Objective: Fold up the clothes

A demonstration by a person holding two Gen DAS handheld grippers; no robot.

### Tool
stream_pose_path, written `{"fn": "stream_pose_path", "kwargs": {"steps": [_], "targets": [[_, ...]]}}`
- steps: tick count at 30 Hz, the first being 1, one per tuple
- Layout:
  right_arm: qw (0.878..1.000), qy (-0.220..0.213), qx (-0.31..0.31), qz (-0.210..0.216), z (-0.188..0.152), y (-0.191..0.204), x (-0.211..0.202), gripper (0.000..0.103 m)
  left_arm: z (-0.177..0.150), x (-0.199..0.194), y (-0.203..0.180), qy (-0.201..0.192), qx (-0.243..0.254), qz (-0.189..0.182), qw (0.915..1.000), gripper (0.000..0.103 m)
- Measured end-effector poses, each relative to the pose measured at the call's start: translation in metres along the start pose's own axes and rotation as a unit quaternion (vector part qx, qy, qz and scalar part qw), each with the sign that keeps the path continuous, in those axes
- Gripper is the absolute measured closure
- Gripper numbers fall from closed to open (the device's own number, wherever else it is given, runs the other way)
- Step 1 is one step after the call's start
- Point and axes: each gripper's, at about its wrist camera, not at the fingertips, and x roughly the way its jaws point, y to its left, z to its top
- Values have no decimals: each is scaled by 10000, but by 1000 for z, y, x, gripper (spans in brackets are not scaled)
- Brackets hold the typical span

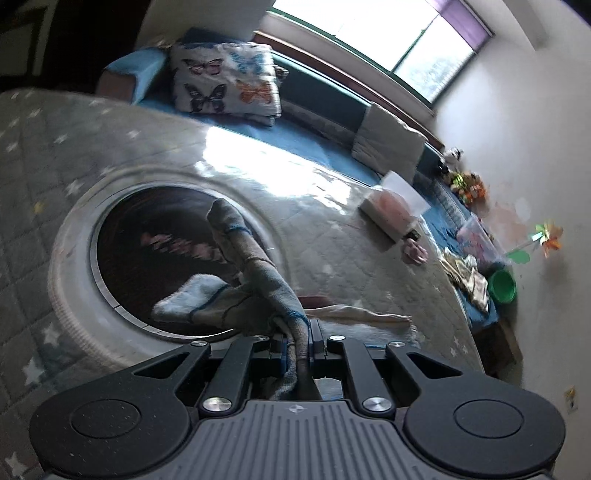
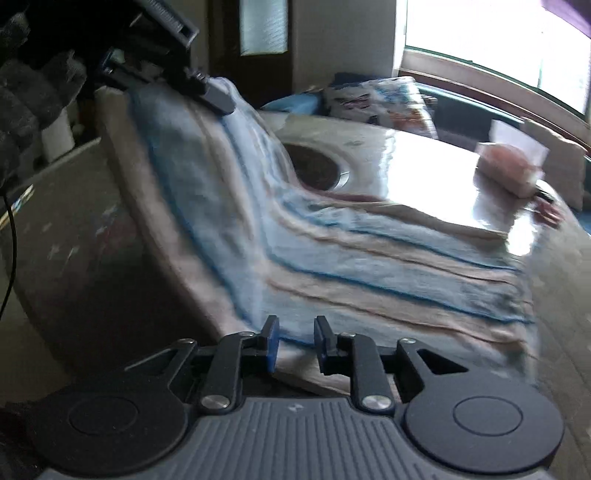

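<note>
- Only the left wrist view shows the left gripper (image 1: 298, 341) pressed together on a bunched fold of the striped cloth (image 1: 255, 273).
- Only the right wrist view shows the cloth (image 2: 332, 251) spread over the table (image 2: 561, 266), one corner lifted high.
- The right gripper (image 2: 295, 345) is spread, cloth edge between its fingers.
- Motion blur smears the cushion (image 1: 227, 83) and the far clutter.

window (image 1: 373, 33) daylight glares off the table (image 2: 436, 166); motion blur; fisheye bending

Soft, fuzzy striped cloth towel (image 2: 332, 258), matt black plastic left gripper (image 1: 298, 338) with shiny metal rivets, glossy clear-covered quilted worktop (image 1: 258, 166)
</note>
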Motion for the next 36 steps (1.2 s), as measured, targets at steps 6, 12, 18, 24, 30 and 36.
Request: {"fn": "stream_pose_path", "kwargs": {"steps": [6,12,18,24,30,36], "targets": [[9987,-198,425,-214,-9,-41,-22,82,-1,33,-70,285,613,88,9977,92],[9947,-391,851,-422,-17,-82,-44,82,-20,84,-131,747,1118,46,9909,92],[9916,-290,1223,-318,-32,-102,-40,82,-43,131,-159,1218,1380,3,9829,85],[9902,-285,1315,-382,-40,-113,-51,72,-55,137,-157,1306,1452,-340,9802,68],[9878,-323,1408,-578,-43,-125,-67,72,-48,112,-138,1005,1403,-684,9826,56],[9844,-580,1533,-641,-28,-141,-78,72,-47,90,-104,809,1457,-599,9842,55]]}}
